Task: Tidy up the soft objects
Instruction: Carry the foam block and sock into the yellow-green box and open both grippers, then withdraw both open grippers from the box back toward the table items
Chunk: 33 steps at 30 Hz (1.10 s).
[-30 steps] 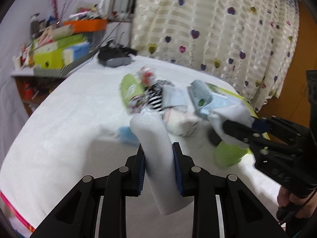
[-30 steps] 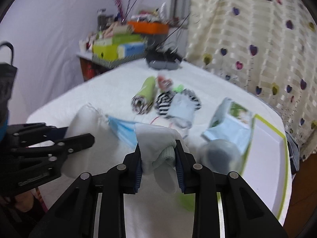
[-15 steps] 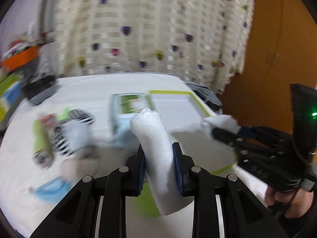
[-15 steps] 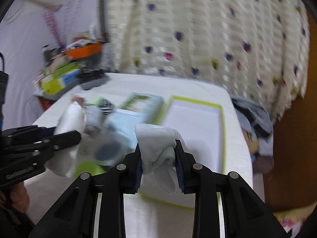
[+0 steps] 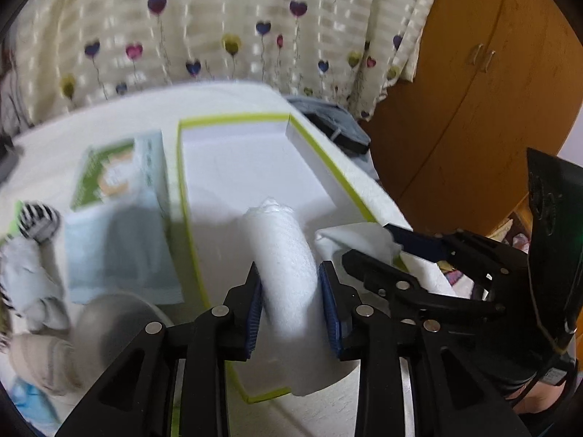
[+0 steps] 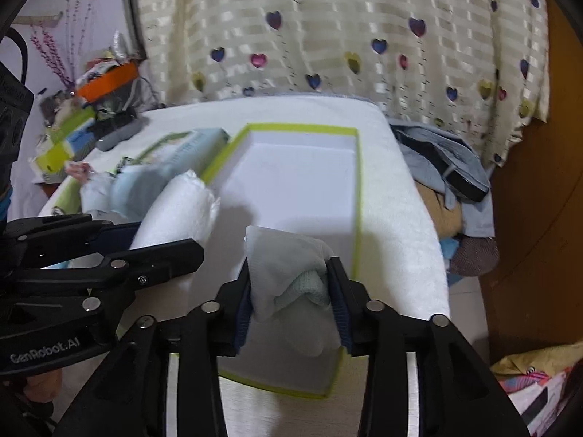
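My left gripper (image 5: 293,291) is shut on a rolled white towel (image 5: 288,255) and holds it over the near left part of a shallow white box with a lime-green rim (image 5: 240,120). My right gripper (image 6: 291,287) is shut on a bundled white sock with a pale green cuff (image 6: 291,273), above the box's near edge (image 6: 359,189). In the right wrist view the towel (image 6: 178,207) and left gripper (image 6: 109,247) are at the left. In the left wrist view the sock (image 5: 353,236) and right gripper (image 5: 408,251) are at the right.
Left of the box lie a green-and-blue wipes pack (image 5: 116,178), a pale blue cloth (image 5: 120,255), rolled striped socks (image 5: 36,218) and a grey round object (image 5: 113,324). Clothes (image 6: 444,160) hang off the table's right edge. A cluttered shelf (image 6: 91,109) stands far left, a wooden wardrobe (image 5: 473,109) at the right.
Both grippers have swung right from the pile of soft things and moved over the white box, still holding the towel and the sock.
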{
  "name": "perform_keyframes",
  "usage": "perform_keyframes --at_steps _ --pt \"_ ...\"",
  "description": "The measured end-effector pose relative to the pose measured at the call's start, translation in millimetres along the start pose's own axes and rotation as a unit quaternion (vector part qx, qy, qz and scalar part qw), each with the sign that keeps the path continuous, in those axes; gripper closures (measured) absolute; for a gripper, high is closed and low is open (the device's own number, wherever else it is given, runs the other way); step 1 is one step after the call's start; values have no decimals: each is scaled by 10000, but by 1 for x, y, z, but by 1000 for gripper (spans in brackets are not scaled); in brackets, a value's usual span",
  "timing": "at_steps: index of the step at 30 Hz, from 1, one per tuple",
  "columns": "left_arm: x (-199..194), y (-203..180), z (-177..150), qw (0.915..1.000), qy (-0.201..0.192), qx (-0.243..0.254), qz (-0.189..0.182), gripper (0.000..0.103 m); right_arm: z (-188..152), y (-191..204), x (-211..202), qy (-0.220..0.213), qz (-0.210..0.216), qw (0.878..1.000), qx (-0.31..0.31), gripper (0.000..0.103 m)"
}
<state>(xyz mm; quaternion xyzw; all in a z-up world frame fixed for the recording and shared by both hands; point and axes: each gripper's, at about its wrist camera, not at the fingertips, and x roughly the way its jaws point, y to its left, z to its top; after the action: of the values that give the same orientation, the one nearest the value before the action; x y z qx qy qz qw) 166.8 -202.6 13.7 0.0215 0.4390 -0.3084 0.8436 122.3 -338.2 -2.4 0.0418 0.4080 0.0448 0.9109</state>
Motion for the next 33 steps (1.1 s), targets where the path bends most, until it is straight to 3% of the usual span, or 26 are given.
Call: perform_keyframes --at_steps 7,14,20,27,33 --pt "-12 1 -5 9998 -169 85 -17 67 -1 4 -6 -85 -60 9999 -126 55" --pt "-35 -2 1 9984 -531 133 -102 67 5 7 -34 -400 -153 9989 -173 45" --pt "-53 3 -4 9975 -702 50 -22 67 4 15 -47 -487 -151 9984 -244 44" --pt "-97 18 -21 9924 -1136 -168 438 67 3 37 -72 -770 4 9965 -333 43" --pt "-126 57 -60 9835 -1327 -651 1040 67 -5 88 -81 -856 567 9920 -728 43"
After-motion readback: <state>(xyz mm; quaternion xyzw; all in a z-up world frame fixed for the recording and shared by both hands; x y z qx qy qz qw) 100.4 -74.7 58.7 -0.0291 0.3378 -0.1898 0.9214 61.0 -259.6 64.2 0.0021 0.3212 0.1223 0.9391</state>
